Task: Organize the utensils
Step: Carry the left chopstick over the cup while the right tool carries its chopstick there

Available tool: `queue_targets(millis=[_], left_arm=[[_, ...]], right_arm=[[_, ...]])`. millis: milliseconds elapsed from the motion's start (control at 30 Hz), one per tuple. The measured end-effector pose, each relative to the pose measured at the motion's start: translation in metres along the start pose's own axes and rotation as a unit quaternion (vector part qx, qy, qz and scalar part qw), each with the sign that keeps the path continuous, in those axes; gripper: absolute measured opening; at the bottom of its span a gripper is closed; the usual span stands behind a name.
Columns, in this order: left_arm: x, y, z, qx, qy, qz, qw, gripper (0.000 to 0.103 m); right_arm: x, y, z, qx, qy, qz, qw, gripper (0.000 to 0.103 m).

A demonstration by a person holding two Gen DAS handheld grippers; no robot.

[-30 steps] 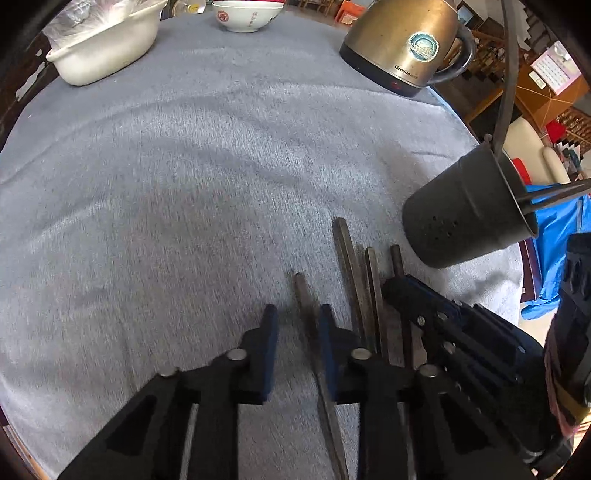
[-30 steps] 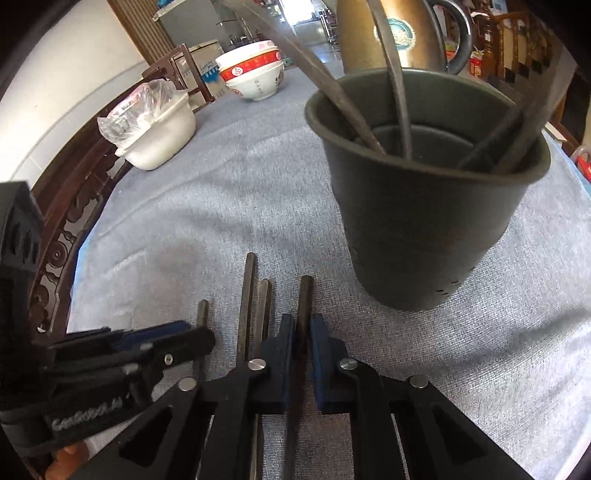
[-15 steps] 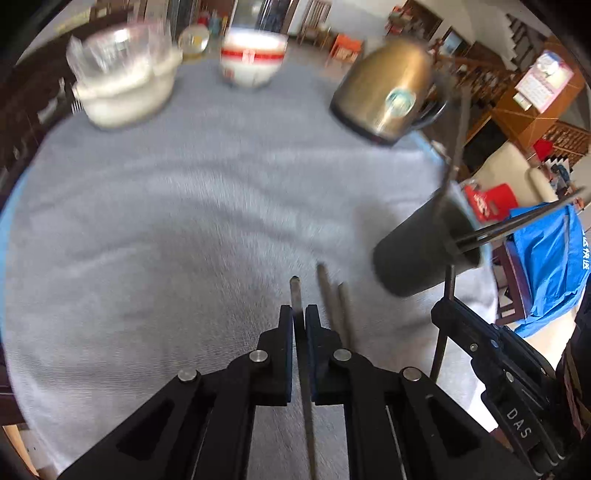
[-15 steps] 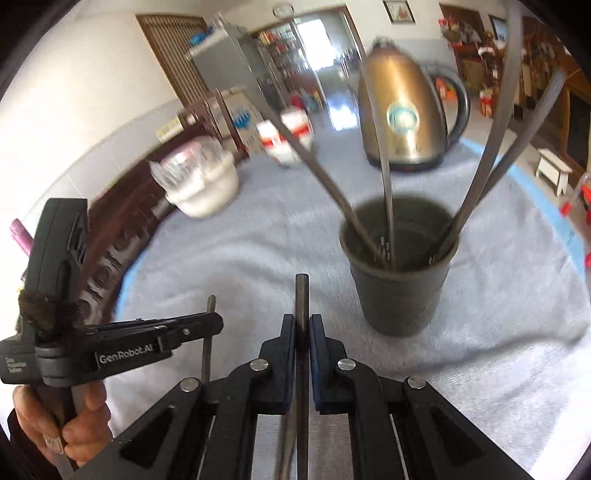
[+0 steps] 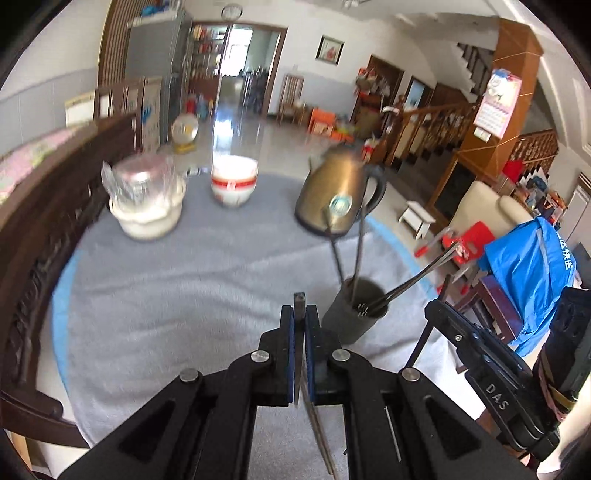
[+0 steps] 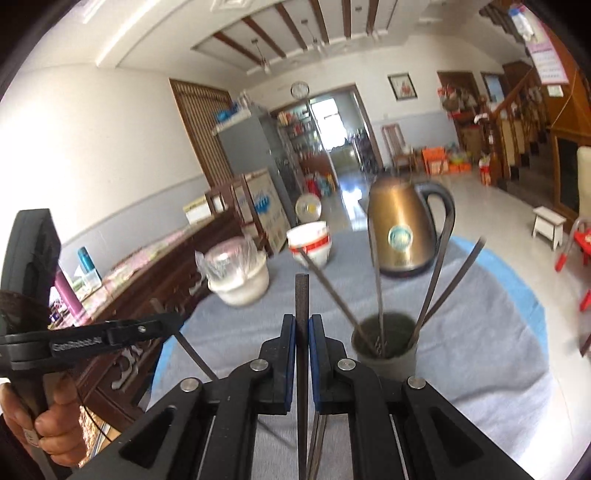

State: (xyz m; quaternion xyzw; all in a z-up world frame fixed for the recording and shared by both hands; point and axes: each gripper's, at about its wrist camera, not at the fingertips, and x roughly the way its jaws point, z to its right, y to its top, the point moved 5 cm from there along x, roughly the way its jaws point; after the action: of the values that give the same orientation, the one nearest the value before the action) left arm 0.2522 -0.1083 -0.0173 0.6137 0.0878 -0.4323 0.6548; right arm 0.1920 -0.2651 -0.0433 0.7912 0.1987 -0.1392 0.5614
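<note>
On grey tablecloth [image 5: 177,295], perhaps towelling

From my feed I looked over a round table [image 5: 155,295] under a grey cloth into a long, bright room. The walls [image 6: 92,140] were white above a grey band, and the pale floor [image 5: 236,147] shone with daylight from an open doorway [image 6: 332,129] at the far end. A round clock [image 6: 299,89] hung over it, a framed picture [image 6: 402,86] beside it. A wooden staircase [image 5: 436,125] rose along one side, and brown beams [image 6: 280,26] crossed the ceiling.
</note>
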Motion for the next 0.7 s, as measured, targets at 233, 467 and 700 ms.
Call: queue_targets(millis=[233, 467, 700], left_arm=[[-0.030, 0.037, 0.028, 0.032, 0.002, 0.041, 0.9986, 0.006], [-0.048, 0.085, 0.062, 0.057, -0.010, 0.090, 0.9943, 0.006], [-0.035, 0.114, 0.083, 0.046, -0.031, 0.114, 0.9919, 0.006]], right_arm=[[-0.026, 0.041, 0.004, -0.013, -0.012, 0.048, 0.999, 0.008], [-0.036, 0.098, 0.010, -0.025, -0.036, 0.113, 0.993, 0.008], [-0.022, 0.135, 0.026, -0.030, -0.074, 0.169, 0.982, 0.008]])
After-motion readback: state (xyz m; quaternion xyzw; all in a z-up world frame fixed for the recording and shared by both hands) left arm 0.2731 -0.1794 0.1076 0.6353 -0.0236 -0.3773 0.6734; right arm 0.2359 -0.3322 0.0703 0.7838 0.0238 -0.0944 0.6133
